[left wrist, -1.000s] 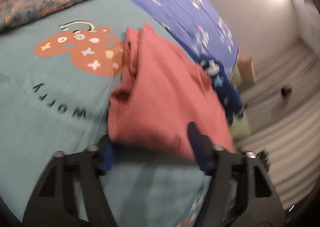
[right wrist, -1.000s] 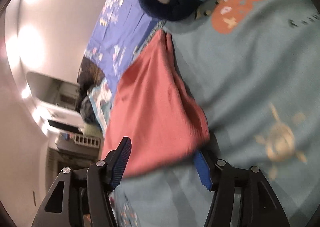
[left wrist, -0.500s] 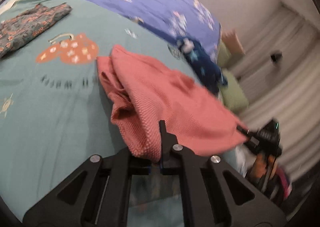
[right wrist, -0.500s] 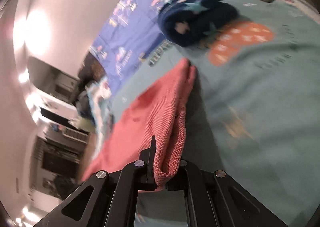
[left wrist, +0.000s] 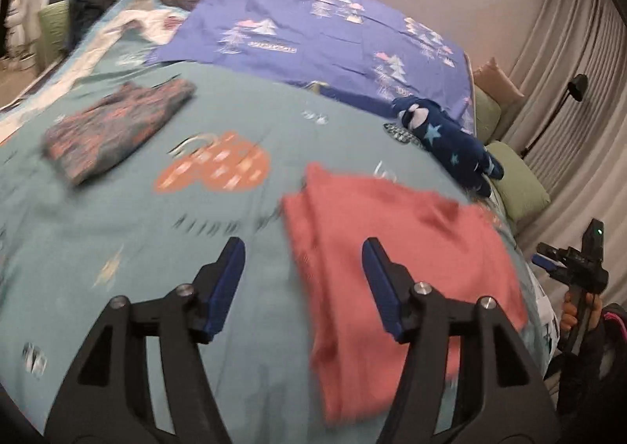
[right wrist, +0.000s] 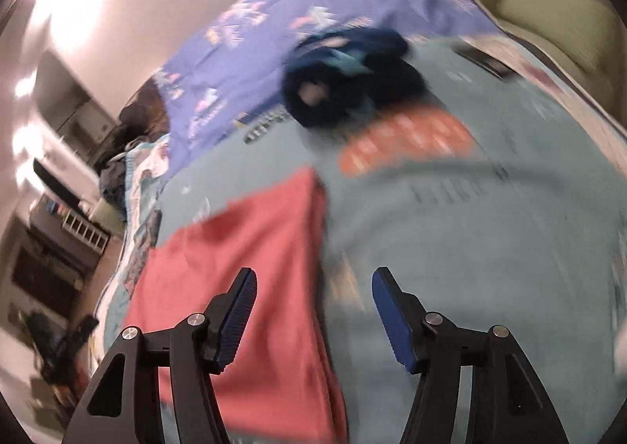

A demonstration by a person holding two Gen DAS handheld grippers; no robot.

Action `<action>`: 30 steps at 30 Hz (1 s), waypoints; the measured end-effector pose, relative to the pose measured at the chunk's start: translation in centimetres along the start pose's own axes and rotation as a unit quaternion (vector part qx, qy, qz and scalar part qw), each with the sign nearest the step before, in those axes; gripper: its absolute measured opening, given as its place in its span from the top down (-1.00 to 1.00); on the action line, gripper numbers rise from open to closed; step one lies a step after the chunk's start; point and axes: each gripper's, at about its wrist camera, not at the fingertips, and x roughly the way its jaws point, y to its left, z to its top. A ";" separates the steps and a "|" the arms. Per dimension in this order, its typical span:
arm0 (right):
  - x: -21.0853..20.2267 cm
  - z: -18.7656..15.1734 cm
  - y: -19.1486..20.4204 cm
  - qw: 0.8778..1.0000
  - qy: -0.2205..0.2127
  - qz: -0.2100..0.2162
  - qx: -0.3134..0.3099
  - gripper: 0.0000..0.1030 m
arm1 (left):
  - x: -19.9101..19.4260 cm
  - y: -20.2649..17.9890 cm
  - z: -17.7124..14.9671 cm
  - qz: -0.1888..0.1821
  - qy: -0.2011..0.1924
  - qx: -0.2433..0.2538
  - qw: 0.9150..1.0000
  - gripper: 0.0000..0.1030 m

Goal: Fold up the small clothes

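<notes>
Both tools have just been opened and nothing is held: the left tool and the right tool hang above the bed. Just beneath and ahead of them the pink garment lies flat, seemingly folded. Farther off, left of the left tool, a patterned garment lies folded; beyond, a crumpled navy star garment remains unfolded.

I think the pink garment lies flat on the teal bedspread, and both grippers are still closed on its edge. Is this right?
Not quite. The pink garment does lie flat on the teal bedspread, but neither gripper is closed on it. The left gripper and the right gripper have just been opening; their jaws stand apart with nothing pinched between them. Each wrist view shows this.
</notes>
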 end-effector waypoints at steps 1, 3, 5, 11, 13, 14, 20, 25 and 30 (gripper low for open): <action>1.6 1.4 0.4 1.000 0.006 0.005 -0.014 -0.21 | 1.6 -0.1 0.7 -0.009 0.010 0.000 1.000 -0.22; 4.3 3.0 0.9 0.999 0.021 0.005 -0.036 -0.21 | 5.9 -0.4 2.3 -0.017 0.043 -0.002 0.999 -0.22; 6.8 4.0 0.6 0.998 0.040 -0.002 -0.049 -0.21 | 8.8 -0.9 2.9 0.000 0.064 0.005 0.998 -0.22; 11.4 5.2 -0.9 0.995 0.080 0.013 -0.054 -0.21 | 14.3 -0.3 3.7 0.001 0.107 -0.002 0.994 -0.20; 12.0 5.3 -0.8 0.994 0.087 0.036 -0.059 -0.17 | 14.3 -0.6 3.6 -0.001 0.096 0.017 0.995 0.10; 12.3 5.3 -0.7 0.993 0.091 0.045 -0.063 0.10 | 14.4 -0.7 3.7 -0.005 0.095 0.024 0.995 0.46; 10.1 5.8 -0.4 0.995 0.041 0.085 -0.038 0.96 | 11.1 -1.7 4.3 -0.021 0.034 0.051 0.998 0.92; 7.6 6.9 1.5 0.993 -0.005 0.089 -0.073 0.96 | 6.4 -2.8 5.0 -0.007 -0.042 0.085 0.995 0.91; 14.0 6.3 0.3 0.993 0.081 -0.017 -0.080 0.87 | 12.0 0.1 5.3 0.020 0.025 0.048 0.998 0.86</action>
